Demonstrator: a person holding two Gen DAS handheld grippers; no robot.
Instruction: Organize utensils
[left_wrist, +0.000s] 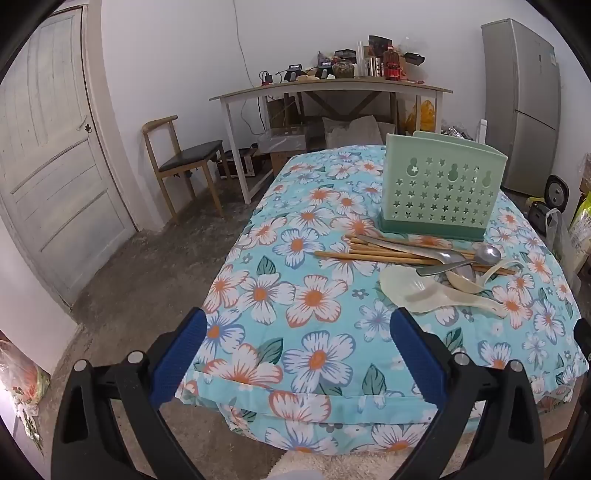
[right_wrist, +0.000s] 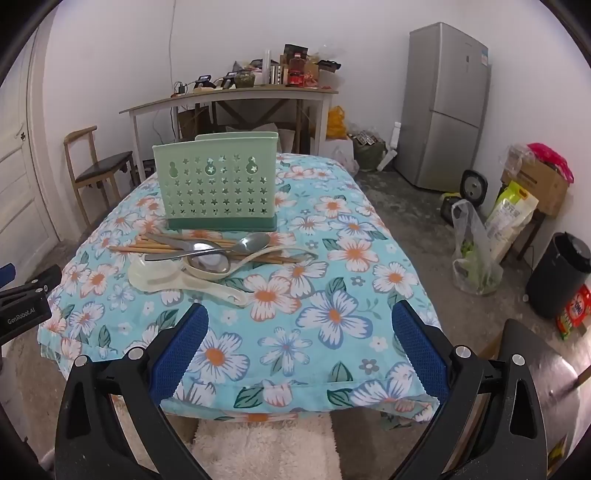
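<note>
A green perforated utensil holder (left_wrist: 443, 192) (right_wrist: 218, 188) stands upright on the floral-cloth table (left_wrist: 303, 317) (right_wrist: 332, 295). In front of it lies a pile: wooden chopsticks (left_wrist: 376, 251) (right_wrist: 155, 246), metal spoons (left_wrist: 487, 254) (right_wrist: 255, 242), a metal ladle (right_wrist: 208, 261) and cream plastic rice paddles (left_wrist: 417, 291) (right_wrist: 155, 277). My left gripper (left_wrist: 299, 325) is open and empty over the table's near left edge. My right gripper (right_wrist: 301, 321) is open and empty over the table's near edge, short of the pile.
A wooden chair (left_wrist: 184, 162) (right_wrist: 99, 170) and a cluttered side table (left_wrist: 332, 88) (right_wrist: 229, 96) stand behind. A fridge (left_wrist: 524, 107) (right_wrist: 443, 107), bags (right_wrist: 476, 251) and a black bin (right_wrist: 561, 273) are on the right. A door (left_wrist: 48, 147) is at left.
</note>
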